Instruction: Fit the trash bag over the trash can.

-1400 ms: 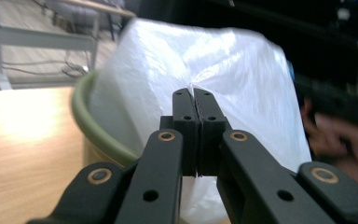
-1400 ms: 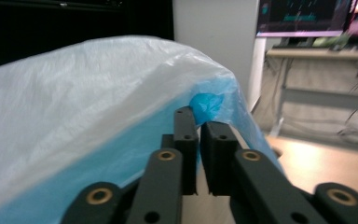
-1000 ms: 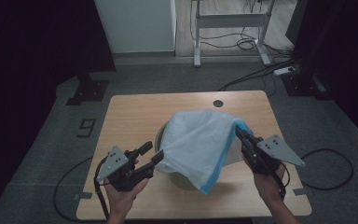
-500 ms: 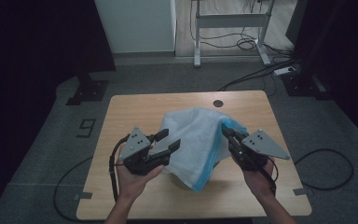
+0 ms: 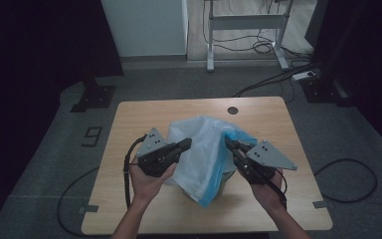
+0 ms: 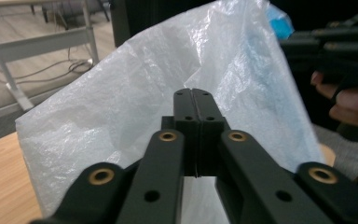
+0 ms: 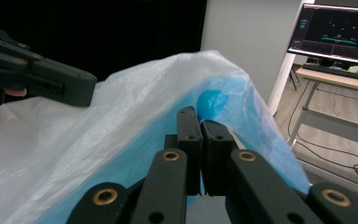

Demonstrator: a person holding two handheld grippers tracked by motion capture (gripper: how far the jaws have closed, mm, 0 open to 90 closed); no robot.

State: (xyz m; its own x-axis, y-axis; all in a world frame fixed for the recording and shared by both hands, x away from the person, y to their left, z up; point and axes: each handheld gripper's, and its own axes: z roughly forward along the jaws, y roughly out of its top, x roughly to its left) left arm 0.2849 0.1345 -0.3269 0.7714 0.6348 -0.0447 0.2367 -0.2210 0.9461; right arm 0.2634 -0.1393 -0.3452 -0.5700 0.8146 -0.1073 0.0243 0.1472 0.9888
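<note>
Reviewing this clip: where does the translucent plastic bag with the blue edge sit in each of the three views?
High view: plastic bag at table centre, between the left gripper and right gripper.
Left gripper view: it spreads across the middle behind the closed jaws.
Right gripper view: it runs from lower left to centre, its blue side nearest the jaws.
Shared landmark: the bag's blue edge.

The thin, crinkled, translucent white-and-blue plastic bag (image 5: 205, 149) looked faintly glossy. The pale wooden table (image 5: 129, 129) showed a smooth matt grain. The left gripper's black jaws looked like matt plastic with brass-coloured rivets.
</note>
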